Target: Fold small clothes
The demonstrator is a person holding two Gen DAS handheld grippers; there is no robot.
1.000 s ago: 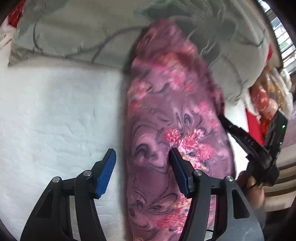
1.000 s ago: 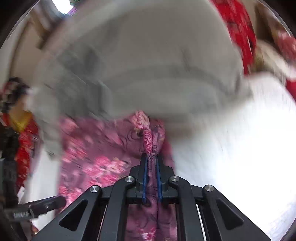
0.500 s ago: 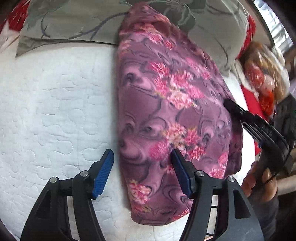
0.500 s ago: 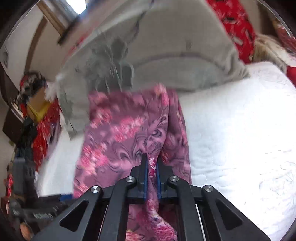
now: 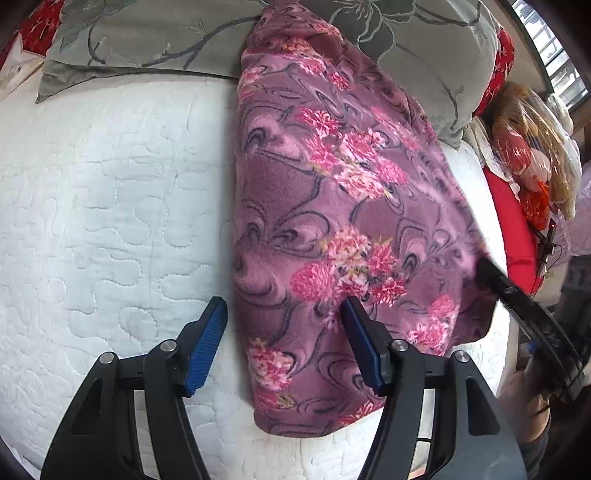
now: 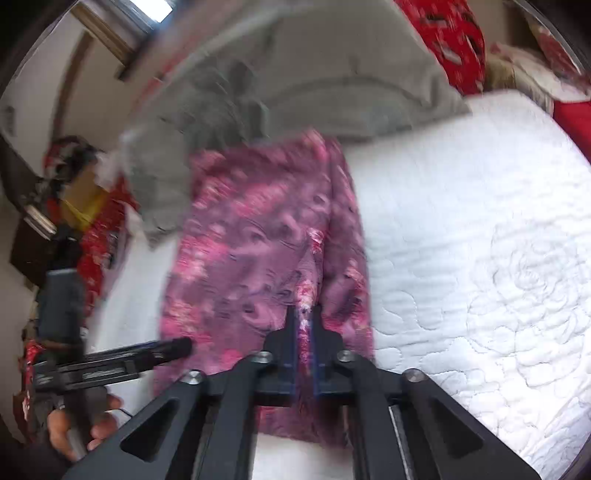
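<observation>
A purple fleece garment with pink flowers lies lengthwise on the white quilt, its far end up against a grey pillow. My left gripper hovers open over the garment's near left part, its blue pads clear of the cloth. My right gripper is shut on a raised fold of the garment. In the left wrist view the right gripper holds the cloth's right edge, lifted slightly. In the right wrist view the left gripper shows at the left with a hand on it.
A grey flowered pillow runs along the back of the bed. Red cushions and wrapped stuffed toys sit beyond the bed's right side. White quilt stretches wide on the garment's other side.
The right gripper has drawn the garment back off the pillow, and it now lies longer and flatter on the quilt. The left gripper has shifted sideways and stayed open.
</observation>
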